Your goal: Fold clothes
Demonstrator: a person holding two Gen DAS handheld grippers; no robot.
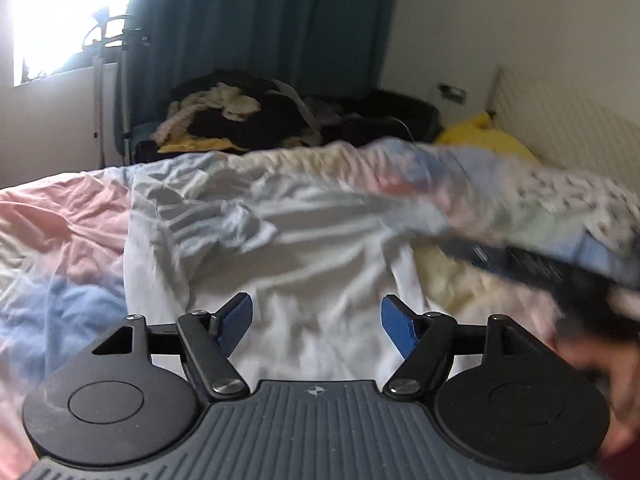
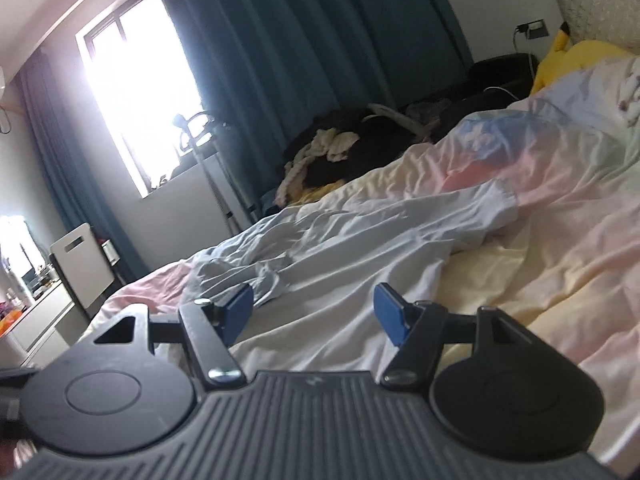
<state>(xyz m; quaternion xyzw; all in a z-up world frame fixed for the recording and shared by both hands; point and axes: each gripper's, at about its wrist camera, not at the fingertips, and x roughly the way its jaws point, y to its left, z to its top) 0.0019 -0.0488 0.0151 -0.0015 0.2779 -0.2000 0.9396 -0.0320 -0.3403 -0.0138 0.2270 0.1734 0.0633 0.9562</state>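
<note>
White and creased, the shirt [image 1: 304,264] lay spread on the pastel bedcover [image 1: 60,240], one sleeve bunched into folds near its far side; the left gripper [image 1: 316,326] and right gripper [image 2: 314,314] hovered above it, jaws apart, holding nothing

Left gripper [image 1: 316,326] — right gripper [image 2: 314,316] (both agape); empty

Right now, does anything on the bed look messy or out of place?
Yes. The white garment lies rumpled on the pastel bedsheet, one part bunched up at its far left. Dark and cream clothes are heaped beyond the bed.
</note>
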